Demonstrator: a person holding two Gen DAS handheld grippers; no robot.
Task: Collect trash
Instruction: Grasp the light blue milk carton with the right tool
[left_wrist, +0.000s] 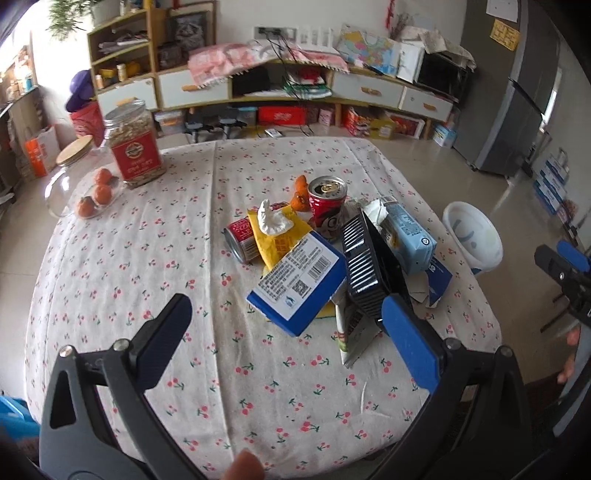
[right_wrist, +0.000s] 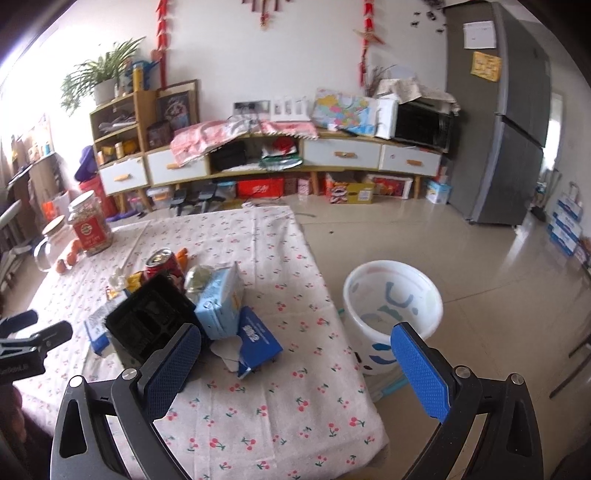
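Left wrist: hand-held gripper (left_wrist: 286, 319) agape (prob. empty), trash pile (left_wrist: 325, 254) ahead.

Your left tool (left_wrist: 286, 317) is spread wide, its dark finger (left_wrist: 162, 332) on one side and its blue-padded finger (left_wrist: 410, 339) on the other, with nothing between them. A fingertip (left_wrist: 243, 465) of yours shows at the bottom edge of that view. Your right tool (right_wrist: 295, 354) is likewise spread wide and holds nothing. At the far right of the left view you can see it side-on, with what may be your right hand (left_wrist: 570, 350) behind it, though the edge is blurred.
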